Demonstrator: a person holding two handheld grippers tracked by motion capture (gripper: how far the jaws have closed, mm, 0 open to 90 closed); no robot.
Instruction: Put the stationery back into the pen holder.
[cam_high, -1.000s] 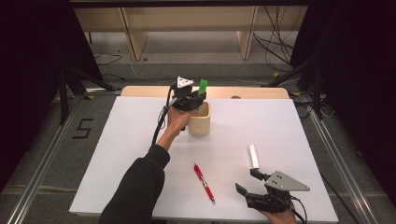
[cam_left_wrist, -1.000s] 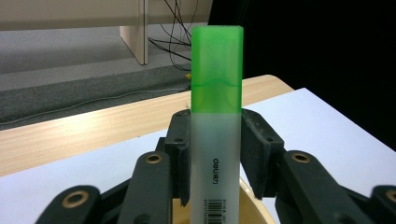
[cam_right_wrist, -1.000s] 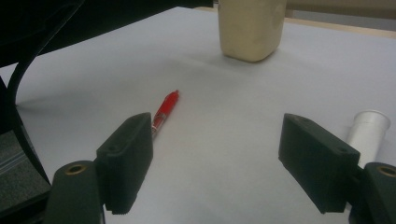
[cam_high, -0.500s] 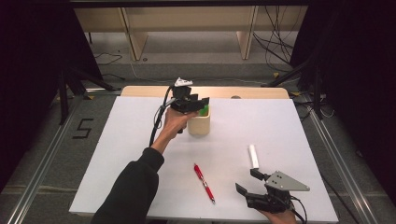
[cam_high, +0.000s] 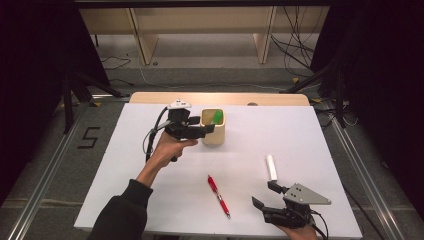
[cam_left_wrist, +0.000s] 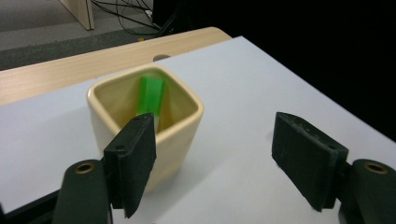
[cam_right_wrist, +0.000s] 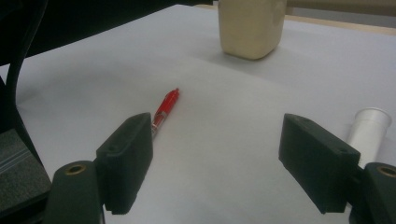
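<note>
One white table (cam_high: 280, 135) standing over grey floor (cam_high: 210, 75), bearing a cream square cup (cam_high: 213, 127) holding a green marker (cam_left_wrist: 152, 95); left gripper (cam_high: 202, 131) gaping empty, its jaws having just been opening.

My work surface is a table (cam_high: 150, 97) with a pale wooden top, nearly all of it covered by a white sheet (cam_high: 280, 127) that leaves a strip of wood bare along the far edge. On the sheet, toward the far side and a little left of the middle, stands a cream square cup (cam_high: 213, 130), upright. Nearer to me, about mid-sheet, lies a red pen (cam_high: 218, 195), flat and angled. To its right, well apart from it, lies a white tube (cam_high: 271, 167), also flat, pointing away from me.
</note>
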